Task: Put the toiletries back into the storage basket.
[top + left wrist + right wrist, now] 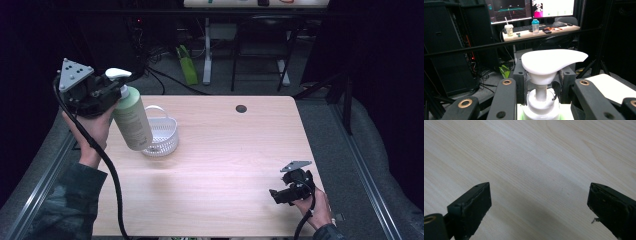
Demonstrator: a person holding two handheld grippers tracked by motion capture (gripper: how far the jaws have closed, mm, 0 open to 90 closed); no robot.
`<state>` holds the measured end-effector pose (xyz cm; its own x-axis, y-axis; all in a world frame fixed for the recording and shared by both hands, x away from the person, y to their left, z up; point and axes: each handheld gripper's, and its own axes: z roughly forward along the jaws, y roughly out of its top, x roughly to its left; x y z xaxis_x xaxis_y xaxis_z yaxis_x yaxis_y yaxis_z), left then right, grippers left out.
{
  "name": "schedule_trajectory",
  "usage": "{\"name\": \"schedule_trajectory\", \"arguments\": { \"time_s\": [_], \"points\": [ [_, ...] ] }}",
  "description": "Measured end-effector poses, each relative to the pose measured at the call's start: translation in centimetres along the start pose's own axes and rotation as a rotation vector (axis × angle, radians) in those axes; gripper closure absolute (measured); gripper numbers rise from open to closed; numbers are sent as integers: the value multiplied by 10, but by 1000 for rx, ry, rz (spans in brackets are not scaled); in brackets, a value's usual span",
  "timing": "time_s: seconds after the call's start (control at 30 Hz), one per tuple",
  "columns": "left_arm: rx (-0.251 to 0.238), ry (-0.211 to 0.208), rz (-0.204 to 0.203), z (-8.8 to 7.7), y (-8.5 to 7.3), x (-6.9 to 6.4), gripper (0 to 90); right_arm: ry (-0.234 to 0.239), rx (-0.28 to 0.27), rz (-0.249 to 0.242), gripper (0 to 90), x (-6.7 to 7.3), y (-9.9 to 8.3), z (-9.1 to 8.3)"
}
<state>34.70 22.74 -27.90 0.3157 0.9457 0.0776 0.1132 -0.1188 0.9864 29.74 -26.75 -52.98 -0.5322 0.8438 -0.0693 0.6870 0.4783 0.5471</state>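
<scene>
A pale green pump bottle (132, 120) with a white pump head (551, 61) hangs tilted above the table's left side, its base just over a white plastic basket (162, 135). My left gripper (117, 92) is shut on the bottle's neck under the pump; in the left gripper view its black jaws stand on either side of the white collar (541, 100). At the front right of the table my right gripper (274, 195) rests low in the person's hand. Its jaws stand wide open over bare wood (539, 170), with nothing between them.
The light wooden table (225, 150) has a round cable hole (241, 108) near its far edge. Beyond it are desk legs, cables and a green object (187, 65) on the floor. Metal rails run along both sides of the table.
</scene>
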Motion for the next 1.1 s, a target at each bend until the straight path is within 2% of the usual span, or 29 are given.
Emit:
{"name": "schedule_trajectory", "arguments": {
  "time_s": [0.63, 1.1],
  "points": [
    [3, 11, 10, 18, 7, 1, 675, 0, 1, -5, 47, 0, 0, 0],
    [25, 24, 12, 35, 6, 4, 675, 0, 2, -4, 47, 0, 0, 0]
  ]
}}
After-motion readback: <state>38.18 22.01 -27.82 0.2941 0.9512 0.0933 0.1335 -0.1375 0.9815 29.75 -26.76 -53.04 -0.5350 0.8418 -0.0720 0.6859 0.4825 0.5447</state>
